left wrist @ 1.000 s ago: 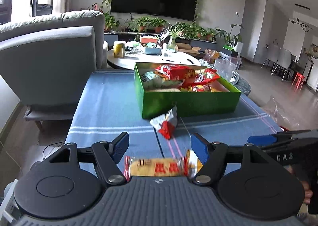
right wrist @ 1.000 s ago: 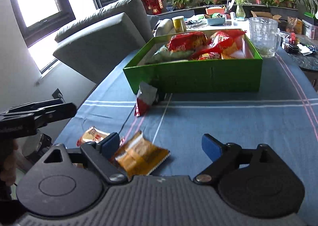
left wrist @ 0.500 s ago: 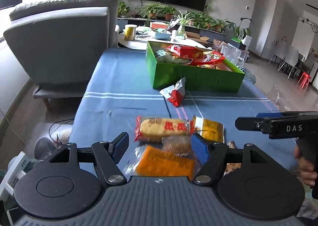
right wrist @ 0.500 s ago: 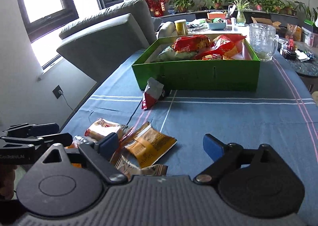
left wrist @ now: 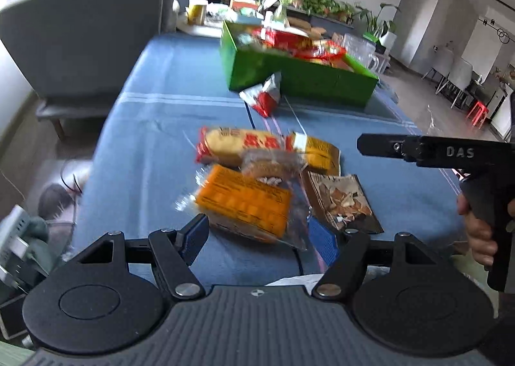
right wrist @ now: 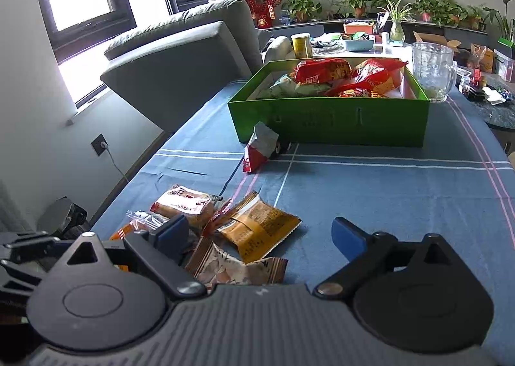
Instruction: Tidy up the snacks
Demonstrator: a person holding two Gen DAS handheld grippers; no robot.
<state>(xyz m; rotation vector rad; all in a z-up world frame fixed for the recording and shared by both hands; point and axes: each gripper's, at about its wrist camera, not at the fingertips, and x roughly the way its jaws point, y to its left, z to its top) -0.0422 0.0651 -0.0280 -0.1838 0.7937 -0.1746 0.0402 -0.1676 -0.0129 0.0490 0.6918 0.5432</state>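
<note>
Left gripper: jaws spread, nothing pinched; near end of the orange packet sits between the blue pads, but pads don't press on it.
Right gripper: jaws spread wide, nothing between the pads but cloth and snack edges; left pad over the pile's edge, contact can't be told.
Right gripper, seen from left cam: black, side-on, "DAS" on the body, held by a hand at the frame's right, over the cloth's right part.
Orange packet: clear wrap, flat on the cloth, nearest the left gripper.
Red-yellow cake pack: lies crosswise just behind the orange one (red print on it, blurred).
Small clear-wrapped biscuit: on top, touching both of those.
Yellow pouch: flat, beside the cake pack, corner overlapping it.
Brown nut pouch: right of the pile in left cam, closest to the right gripper's body.
Red-silver pack: alone, leaning against the box's front wall, well apart from the pile.
Green box: open, far end of the table, holds red and green bags heaped above the rim.
Tablecloth: blue w/ white and pink stripes.
Glass mug: just behind the box's right corner.
Grey sofa: left of the table.
</note>
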